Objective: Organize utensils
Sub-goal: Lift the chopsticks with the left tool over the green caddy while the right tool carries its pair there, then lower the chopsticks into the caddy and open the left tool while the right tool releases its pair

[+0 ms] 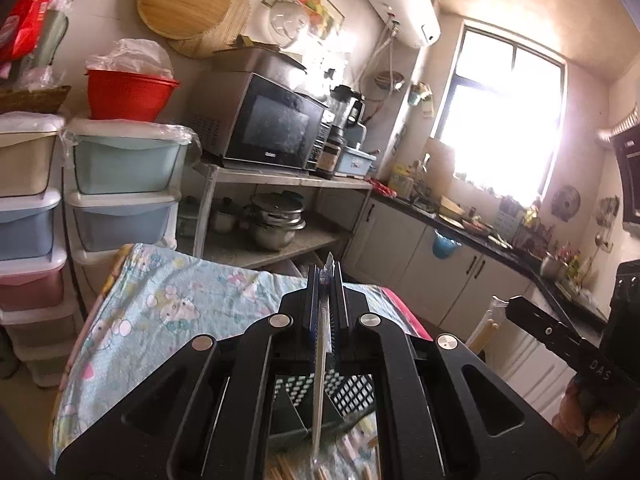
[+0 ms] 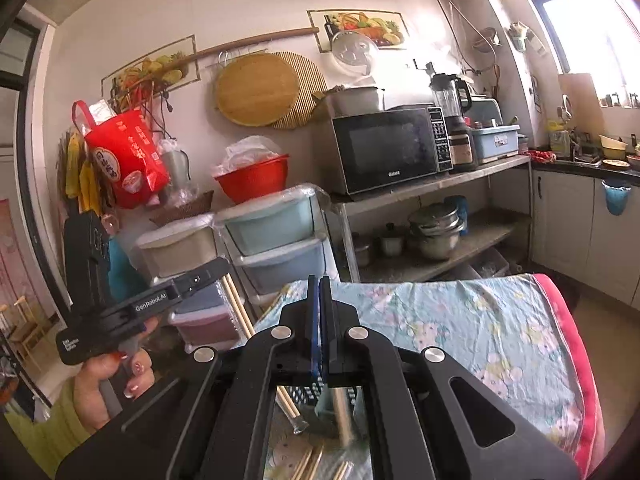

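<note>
1. Left fingers (image 1: 326, 280): clenched on a clear chopstick pack (image 1: 320, 360), held above the surface (image 1: 160, 300). The slick film may slip out.
2. Right fingers (image 2: 319, 286): clenched; whether on the same pack, I cannot tell. If so, pulling apart could tear it.
3. Basket (image 1: 352, 396) below: spilled sticks could miss it.

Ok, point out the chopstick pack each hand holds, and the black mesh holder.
Left chopstick pack (image 2: 237, 306), right wrist view, on the sticks mid-length.
Right chopstick pack (image 1: 485, 334), left wrist view, on the wrapped sticks.
Black mesh holder (image 1: 354, 394), left wrist view, on its perforated wall.
</note>
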Demonstrator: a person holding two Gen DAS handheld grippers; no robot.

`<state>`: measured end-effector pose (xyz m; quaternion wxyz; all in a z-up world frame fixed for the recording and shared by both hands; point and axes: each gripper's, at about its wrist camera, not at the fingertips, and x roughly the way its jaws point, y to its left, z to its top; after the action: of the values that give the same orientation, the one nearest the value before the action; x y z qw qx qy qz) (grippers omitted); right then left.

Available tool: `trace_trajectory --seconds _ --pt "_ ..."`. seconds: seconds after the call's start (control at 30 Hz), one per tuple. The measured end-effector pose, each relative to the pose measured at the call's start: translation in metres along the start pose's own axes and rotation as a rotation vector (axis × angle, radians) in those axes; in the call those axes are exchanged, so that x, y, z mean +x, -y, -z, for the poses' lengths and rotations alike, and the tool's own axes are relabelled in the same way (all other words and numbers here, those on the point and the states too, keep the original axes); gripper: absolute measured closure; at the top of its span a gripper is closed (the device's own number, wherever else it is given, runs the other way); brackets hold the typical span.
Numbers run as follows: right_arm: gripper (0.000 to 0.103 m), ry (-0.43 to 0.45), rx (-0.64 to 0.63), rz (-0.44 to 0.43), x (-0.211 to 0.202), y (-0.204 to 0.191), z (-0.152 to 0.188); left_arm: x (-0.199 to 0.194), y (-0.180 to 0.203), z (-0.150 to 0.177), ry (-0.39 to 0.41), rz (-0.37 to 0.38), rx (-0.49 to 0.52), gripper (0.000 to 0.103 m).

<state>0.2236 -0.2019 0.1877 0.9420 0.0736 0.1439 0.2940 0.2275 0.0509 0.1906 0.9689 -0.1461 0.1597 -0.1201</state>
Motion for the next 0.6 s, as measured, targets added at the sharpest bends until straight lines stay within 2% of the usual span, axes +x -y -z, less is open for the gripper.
trace_trajectory --seconds 0.37,0.6 --pt "0.102 0.021 0.032 0.004 0.021 0.011 -0.029 0.01 -0.015 -0.015 0.046 -0.072 -0.013 0.101" --pt "0.102 0.012 0.03 0.019 0.039 0.016 -0.028 0.027 -0.022 -0.008 0.028 -0.099 -0.002 0.101"
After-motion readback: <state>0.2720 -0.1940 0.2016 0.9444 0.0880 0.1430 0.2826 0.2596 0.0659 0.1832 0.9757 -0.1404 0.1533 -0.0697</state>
